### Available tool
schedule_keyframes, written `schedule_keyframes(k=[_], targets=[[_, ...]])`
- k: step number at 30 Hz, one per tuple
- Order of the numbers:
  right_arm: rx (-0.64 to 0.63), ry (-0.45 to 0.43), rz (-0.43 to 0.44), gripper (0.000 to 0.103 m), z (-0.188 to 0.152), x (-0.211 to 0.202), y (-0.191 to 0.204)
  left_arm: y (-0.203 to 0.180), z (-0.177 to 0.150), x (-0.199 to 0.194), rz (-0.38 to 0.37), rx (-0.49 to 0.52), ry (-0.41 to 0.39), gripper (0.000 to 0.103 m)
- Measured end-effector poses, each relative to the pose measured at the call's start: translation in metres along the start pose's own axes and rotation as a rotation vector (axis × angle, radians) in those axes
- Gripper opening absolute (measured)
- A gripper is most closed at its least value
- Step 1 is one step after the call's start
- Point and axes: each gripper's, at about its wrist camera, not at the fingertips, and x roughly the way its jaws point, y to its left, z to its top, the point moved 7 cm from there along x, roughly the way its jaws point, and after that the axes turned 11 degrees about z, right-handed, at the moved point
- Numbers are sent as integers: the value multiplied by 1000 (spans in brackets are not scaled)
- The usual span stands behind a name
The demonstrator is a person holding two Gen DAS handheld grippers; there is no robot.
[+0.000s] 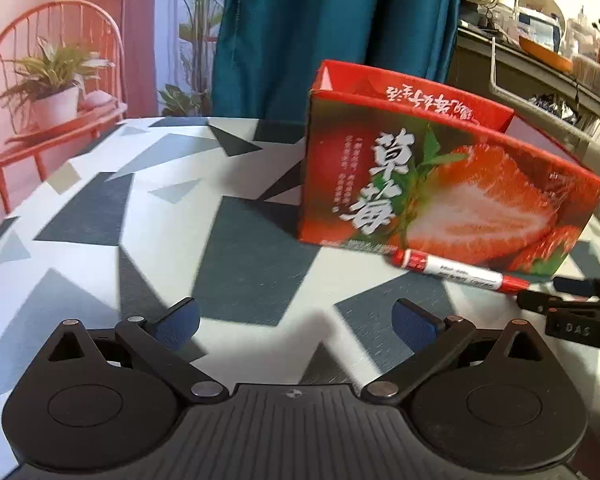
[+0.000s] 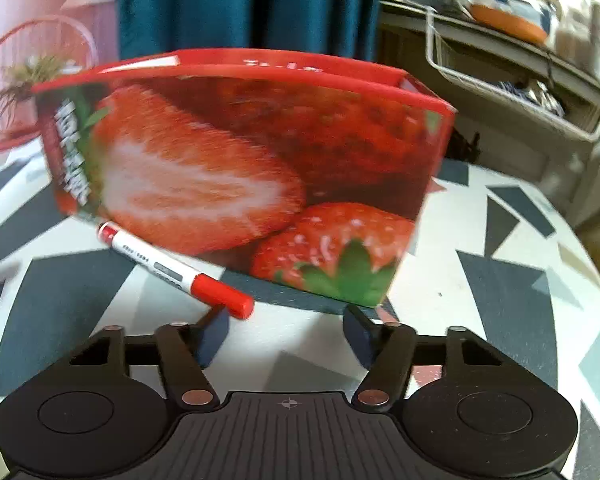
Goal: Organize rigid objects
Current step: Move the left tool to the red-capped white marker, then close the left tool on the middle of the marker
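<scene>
A red open-top box (image 1: 440, 184) printed with strawberries stands on the patterned table (image 1: 140, 208). A white marker with a red cap (image 1: 460, 272) lies on the table against the box's near bottom edge. My left gripper (image 1: 296, 320) hovers open over bare table, left of the marker, with nothing between its blue pads. In the right wrist view, the marker (image 2: 168, 268) runs diagonally below the box (image 2: 240, 168). Its capped end sits just above my right gripper's left fingertip (image 2: 214, 334). The right gripper (image 2: 286, 332) is partly open, and its pads press on nothing. It reaches in from the right (image 1: 540, 292).
Behind the table hangs a teal curtain (image 1: 320, 20). At the far left, a red wire chair (image 1: 56, 92) holds a potted plant. A cluttered shelf with a white wire rack (image 2: 520, 92) stands at the right. The table's round edge curves off on both sides.
</scene>
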Motion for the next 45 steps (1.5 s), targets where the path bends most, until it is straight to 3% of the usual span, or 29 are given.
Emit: schedule_keyframes(k=[2, 11, 26, 29, 45], targets=[[15, -6, 14, 43, 1, 1, -4, -8, 7, 3, -37, -9, -3, 99], [11, -29, 93, 37, 5, 8, 9, -65, 27, 37, -158, 75, 3, 66], [35, -56, 151, 35, 5, 11, 5, -97, 20, 69, -234, 63, 49, 62], [32, -57, 157, 29, 5, 11, 6, -102, 19, 68, -253, 68, 49, 59], [15, -49, 172, 28, 4, 8, 12, -97, 6, 52, -206, 48, 87, 58]])
